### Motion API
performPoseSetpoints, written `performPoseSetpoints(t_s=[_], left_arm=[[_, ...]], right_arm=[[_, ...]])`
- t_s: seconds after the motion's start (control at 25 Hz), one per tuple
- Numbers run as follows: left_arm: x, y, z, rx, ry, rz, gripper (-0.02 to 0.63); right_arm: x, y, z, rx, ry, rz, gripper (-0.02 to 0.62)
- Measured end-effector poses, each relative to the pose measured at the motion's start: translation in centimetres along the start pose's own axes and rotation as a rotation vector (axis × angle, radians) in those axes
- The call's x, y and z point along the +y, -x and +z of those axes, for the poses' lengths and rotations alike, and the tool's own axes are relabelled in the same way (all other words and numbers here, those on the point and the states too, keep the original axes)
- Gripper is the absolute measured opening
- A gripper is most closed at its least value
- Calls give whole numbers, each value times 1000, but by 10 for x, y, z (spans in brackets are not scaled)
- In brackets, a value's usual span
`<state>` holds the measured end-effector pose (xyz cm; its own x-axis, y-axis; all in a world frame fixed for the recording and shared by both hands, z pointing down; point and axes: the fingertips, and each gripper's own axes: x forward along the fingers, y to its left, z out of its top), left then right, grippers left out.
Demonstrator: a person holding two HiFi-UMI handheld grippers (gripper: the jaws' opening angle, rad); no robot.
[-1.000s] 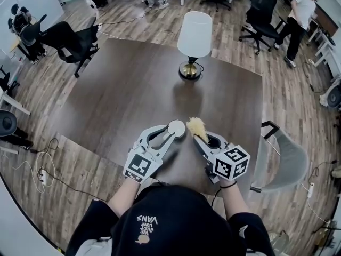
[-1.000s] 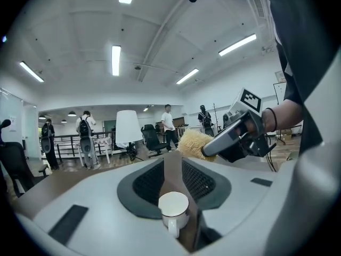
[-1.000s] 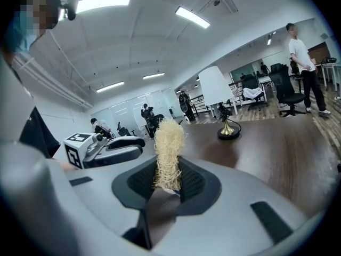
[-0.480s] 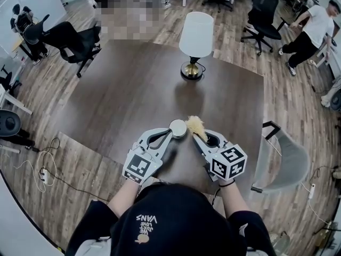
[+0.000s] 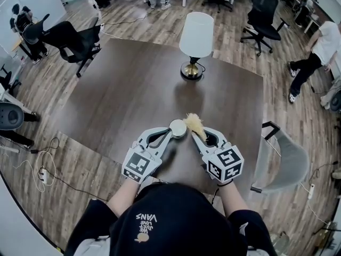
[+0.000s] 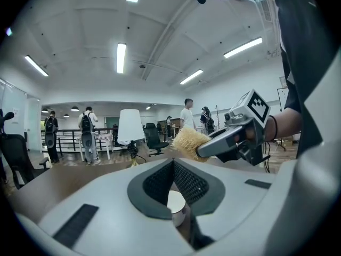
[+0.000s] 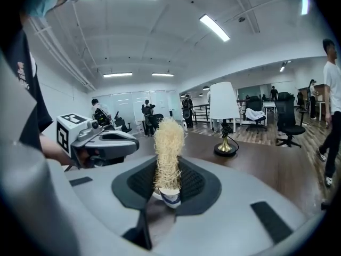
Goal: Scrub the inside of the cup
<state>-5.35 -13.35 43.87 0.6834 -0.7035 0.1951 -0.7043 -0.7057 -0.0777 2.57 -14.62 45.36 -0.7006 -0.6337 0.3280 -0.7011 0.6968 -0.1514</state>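
In the head view, a small white cup [image 5: 177, 128] sits at the tips of my left gripper [image 5: 173, 134], above the near edge of the dark table [image 5: 128, 89]. The left gripper view shows the pads closed on the cup [image 6: 176, 202]. My right gripper [image 5: 200, 136] is shut on the handle of a brush. Its straw-coloured bristles [image 5: 194, 124] stand just right of the cup's mouth, touching or nearly touching the rim. In the right gripper view the brush [image 7: 168, 148] rises upright from between the pads. The inside of the cup is hidden.
A table lamp [image 5: 195, 41] with a white shade and brass foot stands at the table's far side. A grey chair [image 5: 282, 164] is at the table's right, a black office chair [image 5: 72, 39] at far left. A person [image 5: 319, 52] walks at far right.
The left jaws have closed onto the cup, which sat loosely between them before. The brush has rolled and drawn slightly closer to the cup. The person at far right has walked on.
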Motion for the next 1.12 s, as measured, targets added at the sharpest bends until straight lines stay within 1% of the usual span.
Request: performPoseSetpoints(t_s=[0.36, 1.12], left_arm=[[-2, -4, -3, 3, -9, -2, 11], [5, -1, -9, 7, 28, 15, 11]], right_arm=[[0, -1, -3, 5, 1, 2, 86], [-2, -1, -5, 13, -6, -9, 86]])
